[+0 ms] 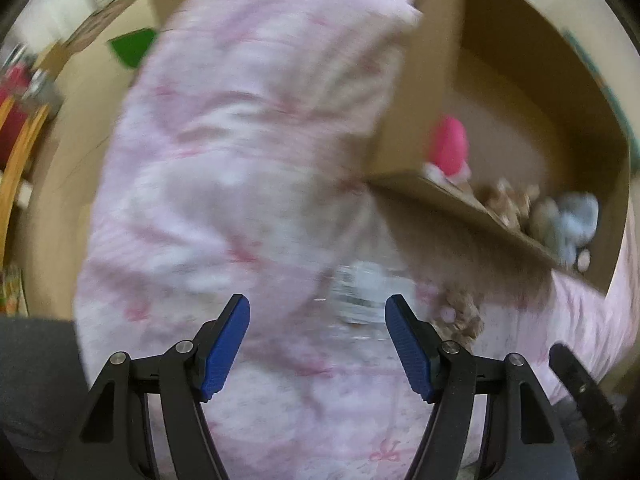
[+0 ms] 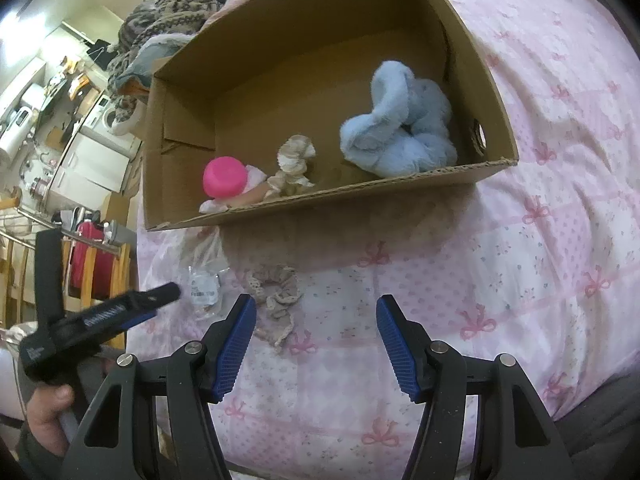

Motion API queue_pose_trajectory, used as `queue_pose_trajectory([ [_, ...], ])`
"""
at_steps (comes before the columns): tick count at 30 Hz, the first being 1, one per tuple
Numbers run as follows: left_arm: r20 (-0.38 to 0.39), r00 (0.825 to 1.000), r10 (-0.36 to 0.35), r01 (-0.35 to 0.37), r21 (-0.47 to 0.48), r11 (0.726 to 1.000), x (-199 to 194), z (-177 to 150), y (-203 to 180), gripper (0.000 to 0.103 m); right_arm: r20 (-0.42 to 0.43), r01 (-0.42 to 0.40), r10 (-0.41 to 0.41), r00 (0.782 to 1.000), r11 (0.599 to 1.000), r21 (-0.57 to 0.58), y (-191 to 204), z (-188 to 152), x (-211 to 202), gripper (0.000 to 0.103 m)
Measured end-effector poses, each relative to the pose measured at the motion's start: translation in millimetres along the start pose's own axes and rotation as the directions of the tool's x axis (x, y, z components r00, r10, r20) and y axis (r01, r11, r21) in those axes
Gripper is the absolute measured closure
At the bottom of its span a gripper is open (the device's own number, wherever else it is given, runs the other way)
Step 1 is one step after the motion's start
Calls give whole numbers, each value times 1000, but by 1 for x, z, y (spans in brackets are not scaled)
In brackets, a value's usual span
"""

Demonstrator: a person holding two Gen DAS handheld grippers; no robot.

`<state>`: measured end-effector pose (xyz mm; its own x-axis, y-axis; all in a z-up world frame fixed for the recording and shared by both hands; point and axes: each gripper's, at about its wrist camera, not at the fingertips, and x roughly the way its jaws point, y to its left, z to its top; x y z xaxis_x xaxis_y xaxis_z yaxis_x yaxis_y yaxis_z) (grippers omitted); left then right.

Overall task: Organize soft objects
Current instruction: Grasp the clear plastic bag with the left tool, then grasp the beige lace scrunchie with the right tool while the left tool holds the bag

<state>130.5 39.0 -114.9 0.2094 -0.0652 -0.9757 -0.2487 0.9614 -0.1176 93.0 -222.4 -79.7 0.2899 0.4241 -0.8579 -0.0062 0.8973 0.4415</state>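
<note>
A cardboard box (image 2: pixel 360 196) stands on the pink bedspread (image 2: pixel 540 208). Inside lie a fluffy blue cloth (image 2: pixel 400 128), a beige lace scrunchie (image 2: pixel 294 164) and a pink-capped soft toy (image 2: pixel 224 178). Another beige scrunchie (image 2: pixel 276 296) and a clear plastic bag (image 2: pixel 204 284) lie on the bedspread in front of the box. My right gripper (image 2: pixel 316 344) is open and empty, just right of that scrunchie. My left gripper (image 1: pixel 318 346) is open and empty over the bedspread, near the bag (image 1: pixel 356 292) and scrunchie (image 1: pixel 460 316); it shows at the left of the right wrist view (image 2: pixel 168 292). The left view is blurred.
A pile of patterned clothes (image 2: pixel 172 20) lies behind the box. A wooden rack with a red item (image 2: pixel 90 260) stands left of the bed. Kitchen counters and appliances (image 2: pixel 48 120) are far left. The box (image 1: pixel 480 208) fills the right of the left wrist view.
</note>
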Motion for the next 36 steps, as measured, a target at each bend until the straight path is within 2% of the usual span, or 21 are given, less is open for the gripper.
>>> queue_pose_trajectory([
  [3, -29, 999, 33, -31, 72, 997, 16, 0, -21, 35, -5, -6, 6, 1000, 1000, 17, -3, 2, 1, 38],
  [7, -65, 994, 90, -85, 76, 993, 36, 0, -26, 35, -13, -10, 10, 1000, 1000, 26, -5, 4, 3, 38],
  [11, -47, 995, 89, -86, 67, 994, 37, -1, -24, 37, -26, -11, 12, 1000, 1000, 29, -5, 4, 6, 38],
  [13, -39, 997, 70, -67, 68, 995, 36, 0, -22, 74, -38, -15, 16, 999, 1000, 27, -4, 4, 9, 38],
  [14, -51, 998, 48, -44, 66, 997, 35, 0, -19, 84, -48, -19, 20, 999, 1000, 24, -3, 4, 11, 38],
  [18, -49, 999, 20, -17, 63, 998, 30, -1, -18, 86, -92, -34, 33, 995, 999, -7, 6, 4, 24, 38],
  [25, 58, 998, 34, -36, 40, 999, -11, -7, -6, 94, -199, -68, 55, 978, 996, -59, 27, -1, 50, 37],
  [26, 62, 998, 32, -34, 36, 999, -14, -8, -5, 94, -199, -61, 47, 979, 996, -66, 31, -1, 52, 37],
  [28, 64, 998, 22, -25, 36, 999, -20, -11, -2, 94, -182, -29, 14, 983, 997, -77, 40, -1, 55, 27],
  [33, 87, 996, 38, -41, 44, 998, -27, -15, 12, 95, -190, 8, -10, 982, 1000, -12, 47, -3, 73, 27],
  [36, 95, 995, 40, -42, 23, 999, -29, -4, 14, 95, -192, 63, -70, 979, 997, -45, 57, -7, 83, 27],
])
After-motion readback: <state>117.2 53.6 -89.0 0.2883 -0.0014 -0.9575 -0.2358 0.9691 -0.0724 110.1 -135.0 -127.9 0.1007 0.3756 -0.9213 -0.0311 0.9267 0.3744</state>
